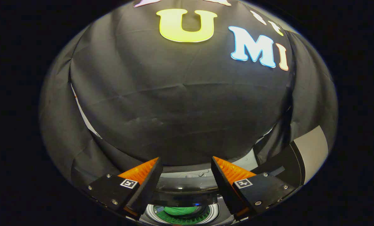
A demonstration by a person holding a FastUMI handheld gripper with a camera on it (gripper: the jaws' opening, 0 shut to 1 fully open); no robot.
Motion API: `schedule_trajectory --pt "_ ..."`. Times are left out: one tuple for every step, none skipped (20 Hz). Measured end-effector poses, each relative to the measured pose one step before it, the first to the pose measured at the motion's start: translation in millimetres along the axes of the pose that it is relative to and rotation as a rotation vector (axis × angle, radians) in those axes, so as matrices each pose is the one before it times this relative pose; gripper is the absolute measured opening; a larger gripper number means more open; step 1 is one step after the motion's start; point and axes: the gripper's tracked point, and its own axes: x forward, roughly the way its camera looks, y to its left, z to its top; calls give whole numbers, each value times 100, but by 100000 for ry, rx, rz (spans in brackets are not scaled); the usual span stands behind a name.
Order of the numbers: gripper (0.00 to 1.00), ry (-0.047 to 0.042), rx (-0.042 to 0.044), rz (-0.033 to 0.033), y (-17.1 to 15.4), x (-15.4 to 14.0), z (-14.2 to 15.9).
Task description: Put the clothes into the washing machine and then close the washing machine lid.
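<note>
My gripper (185, 161) stands open, with nothing between its fingers. Below and between the fingers lies the top of the washing machine (187, 180), with its round drum opening (182, 213) uncovered. Inside the drum lies a green piece of clothing (180, 211). The machine's dark lid (184, 188) looks raised at the back of the opening, just beyond the fingers. My fingers hang above the machine and touch nothing.
The black cloth wall (180, 94) of the booth rises close behind the machine. A grey and black panel (309, 150) stands off beyond the right finger. White patches show through gaps in the cloth.
</note>
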Motion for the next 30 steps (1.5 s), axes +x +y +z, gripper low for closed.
schedule_trajectory --pt "96 653 -24 284 206 18 -226" --pt "96 141 -102 63 -5 -245 -110" --pt "96 -131 -9 32 -99 -15 -119" --pt "96 396 -115 166 10 -139 -157" --pt "96 -166 -116 169 2 -226 -67" --pt "97 -261 14 126 -36 -155 -104" --pt "97 -471 -30 -24 -13 -209 -106" --pt "97 -303 -119 77 22 -200 -81" --pt "97 -15 -28 -31 -29 -158 -293" --pt "97 -122 -67 -13 -14 -190 -101" --pt "97 -31 -136 36 11 -212 -244" --pt "97 -131 -102 59 6 -246 -97" --pt "97 -269 48 13 27 -136 -134" --pt "97 -292 21 -89 13 -246 -179" --pt "97 -768 261 -359 -36 -248 -99" --pt "97 -846 5 -531 -79 -223 -75" --pt "97 -917 -59 -411 73 -192 -196" --pt "97 -781 -19 -91 38 -169 -104" --pt "97 -271 -45 -50 57 -149 -207" --pt "97 -96 -74 25 7 -194 -198" --pt "97 99 -33 44 -15 -127 -257" --pt "97 61 40 38 37 -113 -146" --pt "97 -83 -43 77 28 -180 -158" --pt "97 -478 -50 65 35 -158 -60" --pt "97 -434 136 78 -73 -205 -214" --pt "97 -46 -121 248 39 -80 -210" --pt "97 -25 -61 272 31 -187 -176" --pt "97 15 -2 405 37 -103 -175" --pt "97 69 -37 613 79 -156 -191" --pt "97 61 51 601 59 -115 -170"
